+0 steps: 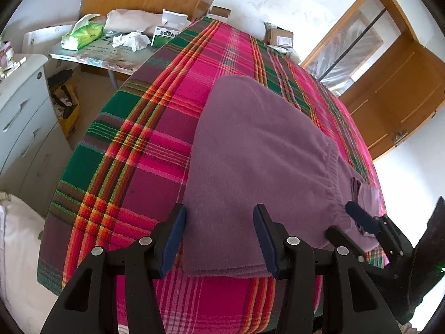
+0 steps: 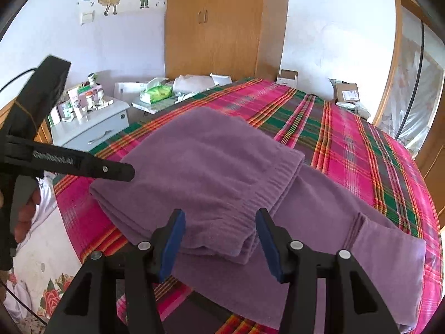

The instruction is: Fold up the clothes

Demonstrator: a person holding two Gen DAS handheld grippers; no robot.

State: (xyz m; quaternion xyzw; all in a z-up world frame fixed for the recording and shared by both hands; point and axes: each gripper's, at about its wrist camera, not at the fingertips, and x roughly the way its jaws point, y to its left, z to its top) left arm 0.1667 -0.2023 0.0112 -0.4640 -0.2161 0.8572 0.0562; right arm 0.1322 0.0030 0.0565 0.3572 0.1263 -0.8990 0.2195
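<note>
Plaid bed cover carries purple garment, folded, near bed's near edge. Side table with tissue pack beyond far-left corner; boxes at far edge; all well apart. Garment's long axis runs along near edge, elastic waistband mid-length, single layer extending rightward. Left gripper spread, over garment's left end. Right gripper spread, over folded edge; nothing pinched.

The folded garment lies on the bed, toward its near edge, with one part reaching out toward the right side. Both grippers, the left gripper and the right gripper, hang over the garment's near edge, side by side. Beyond the bed's far left corner a low table carries a tissue pack; a drawer unit stands beside the bed's left edge, a wardrobe behind the far edge.
</note>
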